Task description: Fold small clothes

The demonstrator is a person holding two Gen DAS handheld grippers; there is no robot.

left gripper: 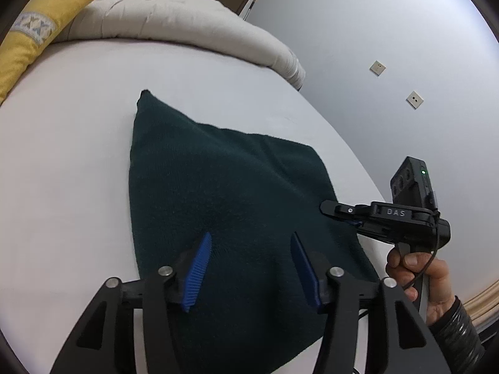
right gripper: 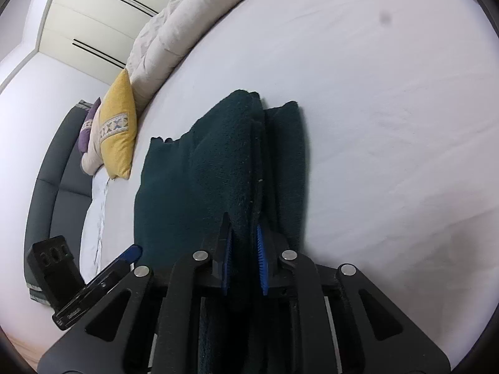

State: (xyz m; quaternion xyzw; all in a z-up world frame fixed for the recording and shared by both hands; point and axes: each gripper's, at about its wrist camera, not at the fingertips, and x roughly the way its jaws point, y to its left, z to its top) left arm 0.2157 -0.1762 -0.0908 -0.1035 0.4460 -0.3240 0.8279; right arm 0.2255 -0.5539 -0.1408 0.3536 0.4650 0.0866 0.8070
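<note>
Directly ahead of the left claw [left gripper: 249, 243], just beyond and beneath its blue ribbed pads, lies the dark green knitted garment [left gripper: 218, 187], spread on the white-sheeted bed [left gripper: 71, 155]. The left claw's jaws stand spread with nothing pinched; whether the pads touch the knit cannot be told. The right claw [right gripper: 244, 243] is pressed together on a raised fold of the same garment [right gripper: 218, 162] at its right-hand edge, so the right hand [left gripper: 418, 277] is the one with hold of it. In the left wrist view the garment's long axis runs away from the left claw towards a far corner. My judgement: the coming move turns on that pinched edge being carried across the flat part lying ahead of the left claw. Farther off, a yellow patterned cushion [left gripper: 34, 34] and a pale rumpled duvet [left gripper: 174, 15] sit at the bed's head; a plain wall [left gripper: 389, 46] rises to the right.
</note>
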